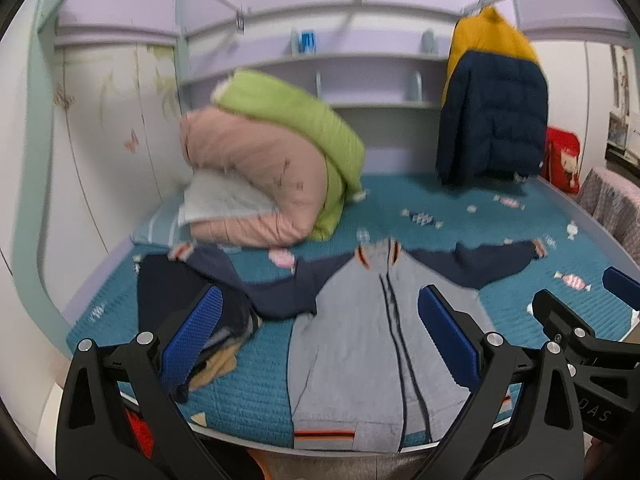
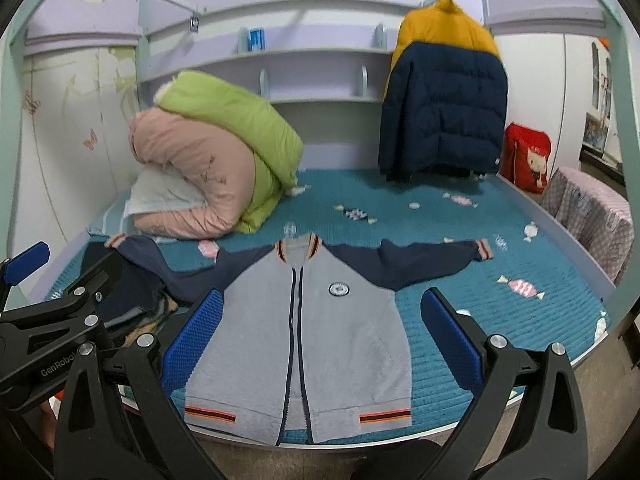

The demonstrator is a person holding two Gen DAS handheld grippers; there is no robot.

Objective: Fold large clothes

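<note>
A grey zip jacket [image 2: 340,344] with navy sleeves and orange-striped cuffs lies flat, front up, on the teal bed, both sleeves spread sideways; it also shows in the left wrist view [image 1: 360,344]. Its hem reaches the near bed edge. My left gripper [image 1: 320,340] is open and empty, held above the jacket's lower left part. My right gripper [image 2: 324,344] is open and empty, held above the jacket's lower body. Each gripper shows at the edge of the other's view.
A pile of dark clothes [image 1: 188,300] lies left of the jacket. Rolled pink and green quilts [image 2: 216,160] sit at the back left. A yellow and navy puffer coat [image 2: 440,96] hangs at the back right. A red bag [image 2: 524,160] stands beside the bed.
</note>
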